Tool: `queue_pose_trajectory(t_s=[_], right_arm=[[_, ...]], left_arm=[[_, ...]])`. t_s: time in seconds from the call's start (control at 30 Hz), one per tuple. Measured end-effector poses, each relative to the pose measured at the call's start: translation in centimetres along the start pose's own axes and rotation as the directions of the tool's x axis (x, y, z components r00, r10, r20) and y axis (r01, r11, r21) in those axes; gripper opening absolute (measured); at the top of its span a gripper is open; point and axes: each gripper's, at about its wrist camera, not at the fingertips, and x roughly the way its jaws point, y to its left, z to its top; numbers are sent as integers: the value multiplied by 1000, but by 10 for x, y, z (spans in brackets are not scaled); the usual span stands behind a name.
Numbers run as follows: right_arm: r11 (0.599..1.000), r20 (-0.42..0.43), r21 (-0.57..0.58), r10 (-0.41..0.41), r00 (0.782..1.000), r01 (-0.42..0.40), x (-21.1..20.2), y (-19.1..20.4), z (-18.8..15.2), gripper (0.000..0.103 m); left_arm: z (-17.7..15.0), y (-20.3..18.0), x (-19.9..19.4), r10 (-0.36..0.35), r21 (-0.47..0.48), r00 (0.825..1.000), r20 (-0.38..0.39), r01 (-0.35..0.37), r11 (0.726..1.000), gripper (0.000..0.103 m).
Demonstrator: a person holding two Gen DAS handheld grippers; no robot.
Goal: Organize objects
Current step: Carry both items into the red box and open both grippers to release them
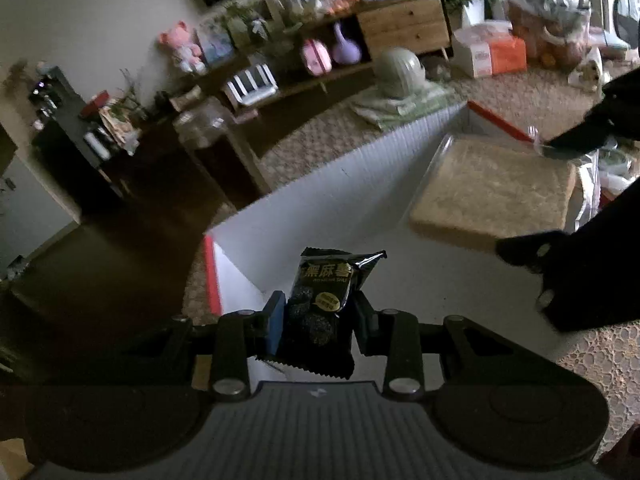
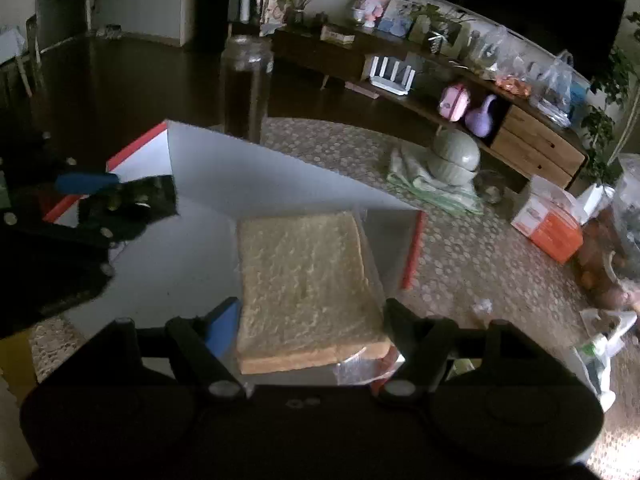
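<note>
My left gripper (image 1: 318,312) is shut on a small black snack packet (image 1: 320,304) with pale lettering, held upright over the near corner of a white box with red rims (image 1: 280,208). In the right wrist view the same packet (image 2: 136,196) hangs at the left above the box (image 2: 208,160). My right gripper (image 2: 312,320) is shut on a slice of bread in a clear wrapper (image 2: 304,280), held flat over the box interior. The left wrist view shows that bread (image 1: 496,192) at the right, with the right gripper's dark body beside it.
The box sits on a lace-patterned tablecloth (image 2: 460,272). On it lie a green domed lid on a folded cloth (image 2: 456,160), an orange-and-white carton (image 2: 548,224) and plastic bags at the right. A tall glass jar (image 2: 246,84) stands behind the box. A low wooden shelf (image 2: 536,140) lines the wall.
</note>
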Motion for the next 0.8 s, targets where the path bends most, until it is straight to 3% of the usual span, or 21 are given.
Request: queue_pose_trajectory(t_s=[0.1,0.37,0.67,0.73,0.8], right_arm=[[998,-32,-14,59,998,-60,13,5,5,76],[997,-140,-42,60,988,-66,46,17,5,76],[997,-166,-40,63,984,-71,52,20,2,76],[997,-165,-43,61,984,-69,51,20,2,76],[997,-162,-37,66,985,-73,50,20,1,76]], left_arm=[[5,1,18,-27,12,999,-45,28,1000,34],[14,5,54,-98,5,983,-157,100,995,34],[12,4,69,-117,18,966,-228,124,992,37],[12,6,68,-114,9,968,-223,119,993,40],[11,7,64,-110,4,971,-213,114,993,56]])
